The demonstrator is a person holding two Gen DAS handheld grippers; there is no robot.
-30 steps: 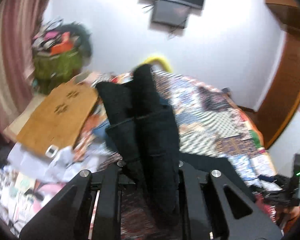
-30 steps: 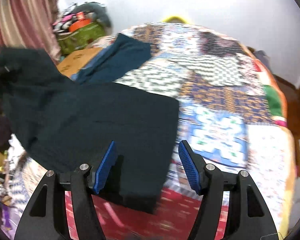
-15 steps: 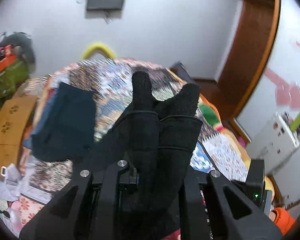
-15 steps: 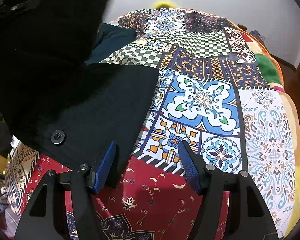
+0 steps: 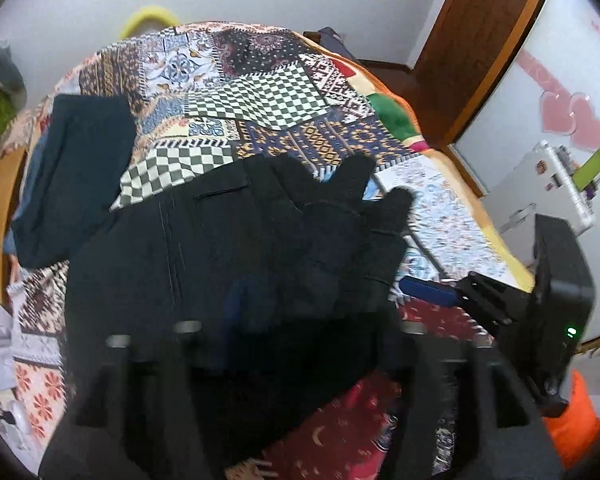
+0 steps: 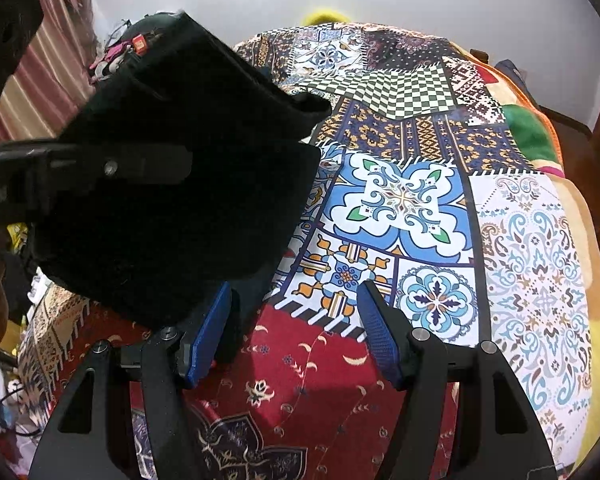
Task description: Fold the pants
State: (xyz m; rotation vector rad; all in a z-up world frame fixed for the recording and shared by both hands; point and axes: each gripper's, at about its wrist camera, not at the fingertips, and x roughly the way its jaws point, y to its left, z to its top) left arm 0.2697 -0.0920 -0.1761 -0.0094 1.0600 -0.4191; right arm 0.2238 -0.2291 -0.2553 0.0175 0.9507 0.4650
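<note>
The black pants [image 5: 204,248] lie partly spread on the patchwork bedspread [image 5: 268,96], with one bunched end draped up over the left gripper [image 5: 300,328], whose jaws are opening while the dark cloth sits between the blurred fingers; whether the pads press it cannot be told from the blur. In the right wrist view the same pants [image 6: 188,184] hang in a thick fold at the left, above the red patch of the bedspread [image 6: 420,200]. The right gripper [image 6: 296,328] stands released, its blue pads [image 6: 376,332] apart with only bedspread between them, the left pad just beside the pants' lower edge. A second, dark teal folded garment [image 5: 72,172] lies near the bedspread's far left side.
</note>
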